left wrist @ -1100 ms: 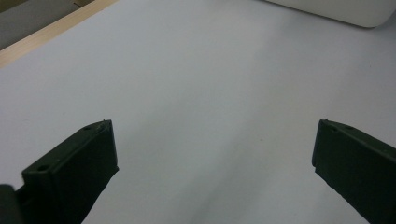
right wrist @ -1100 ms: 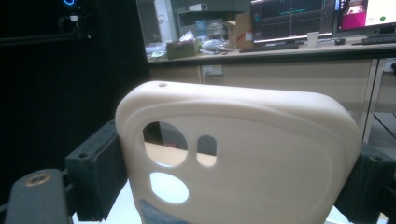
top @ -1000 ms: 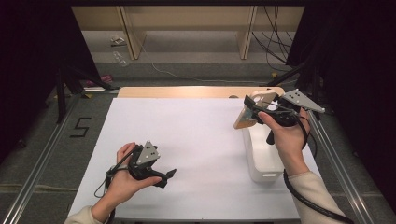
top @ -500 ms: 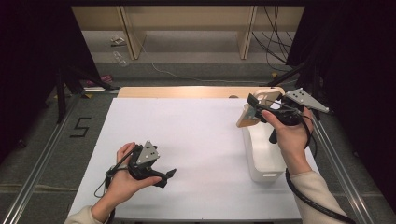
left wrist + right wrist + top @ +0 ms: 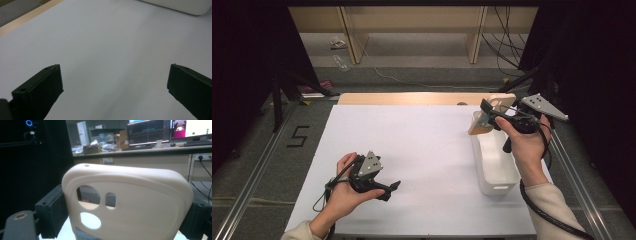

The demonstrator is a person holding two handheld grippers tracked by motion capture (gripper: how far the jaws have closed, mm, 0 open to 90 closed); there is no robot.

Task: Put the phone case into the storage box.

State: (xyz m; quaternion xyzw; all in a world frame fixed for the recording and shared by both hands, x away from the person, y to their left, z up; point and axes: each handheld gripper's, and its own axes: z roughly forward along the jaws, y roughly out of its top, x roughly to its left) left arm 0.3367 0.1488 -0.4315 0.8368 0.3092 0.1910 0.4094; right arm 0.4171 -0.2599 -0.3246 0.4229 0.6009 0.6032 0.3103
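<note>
— What's the right gripper got hold of?

— A cream phone case. Its two black jaws pinch the case by its side edges, one on each flank, and the case stands nearly upright between them with the camera cut-outs facing the gripper's own camera. From the high view the case sits at about two o'clock on the surface, lifted above the far end of the white bin, not touching it as far as I can tell.

— And the bin itself?

— Long and narrow, lying along the right side of the white surface, roughly three o'clock. The person's right hand is over it, with the cable trailing back down past the sleeve.

— The other hand?

— The left hand holds the left gripper low, at about seven o'clock, well apart from the bin and the case. Its jaws stand spread wide with nothing between them; in the left gripper view you see bare white surface between the two black fingers, and a corner of the bin at the top edge.

— Anything behind?

— A wooden strip runs along the far edge, at twelve o'clock.
</note>
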